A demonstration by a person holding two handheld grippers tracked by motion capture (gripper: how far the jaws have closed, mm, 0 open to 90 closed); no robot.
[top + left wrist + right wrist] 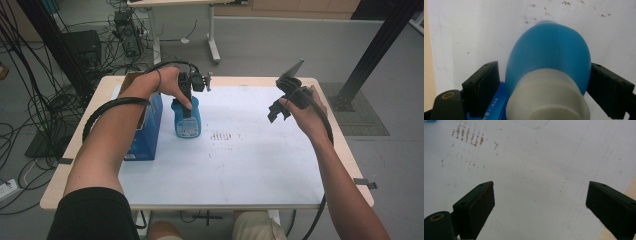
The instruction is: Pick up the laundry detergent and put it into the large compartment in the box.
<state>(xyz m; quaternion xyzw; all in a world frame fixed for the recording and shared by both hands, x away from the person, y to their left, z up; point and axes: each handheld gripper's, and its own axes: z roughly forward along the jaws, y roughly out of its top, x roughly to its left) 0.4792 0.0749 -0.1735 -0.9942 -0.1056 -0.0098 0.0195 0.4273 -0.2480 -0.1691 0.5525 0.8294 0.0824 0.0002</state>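
Note:
A blue plastic bottle (188,123) with a white cap (549,100) stands upright on the white tabletop (240,165), left of the middle. My left gripper (187,106) comes down over its top, one jaw on each side of the blue shoulder (549,50). In the left gripper view (541,75) the right jaw lies against the bottle and a narrow gap shows at the left jaw. My right gripper (278,113) hovers over the right side of the table, tilted down. Its jaws stand wide open with nothing between them (540,192).
A blue carton (148,131) stands just left of the bottle, under my left forearm. Brown smudges (225,136) mark the tabletop near the middle. Cables and equipment (125,35) crowd the floor beyond the far left corner. A black post (380,45) rises at the far right.

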